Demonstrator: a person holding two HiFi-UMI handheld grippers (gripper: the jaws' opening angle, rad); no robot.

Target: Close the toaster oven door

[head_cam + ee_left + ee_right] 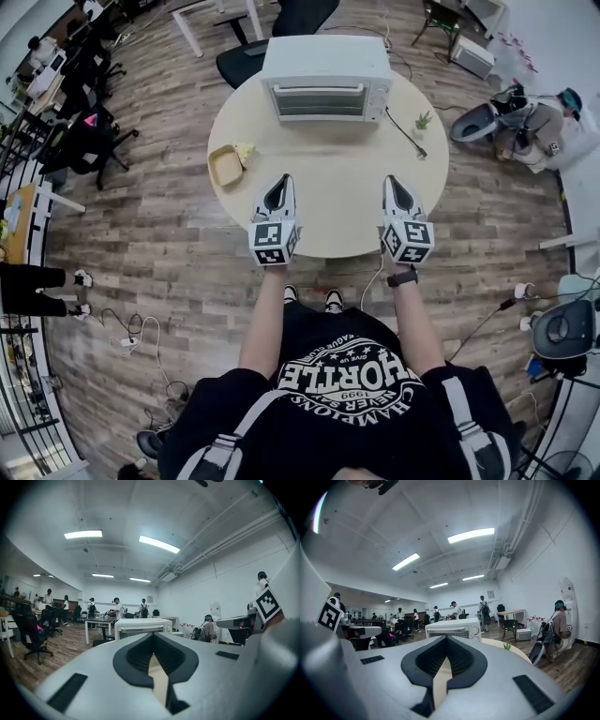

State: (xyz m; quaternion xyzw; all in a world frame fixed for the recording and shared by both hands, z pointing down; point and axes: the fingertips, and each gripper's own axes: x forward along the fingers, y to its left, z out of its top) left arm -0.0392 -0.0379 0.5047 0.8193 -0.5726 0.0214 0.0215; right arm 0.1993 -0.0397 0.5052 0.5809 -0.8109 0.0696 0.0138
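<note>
A white toaster oven (326, 80) stands at the far side of the round cream table (328, 225). Its glass door with the handle along the top edge stands upright against the front. My left gripper (282, 182) and my right gripper (390, 182) hover side by side over the table's near half, well short of the oven, both pointing at it. Both are shut with nothing between the jaws. In the left gripper view the oven (143, 626) shows past the shut left gripper (152, 637). It also stands ahead of the shut right gripper (446, 639) as the oven (452, 629) in the right gripper view.
A small tan tray (225, 165) with a yellow piece lies on the table's left part. A little potted plant (424, 120) and a black cable (404, 131) are on its right part. A black chair (251, 58) stands behind the oven, and a person (534, 120) sits on the floor at the right.
</note>
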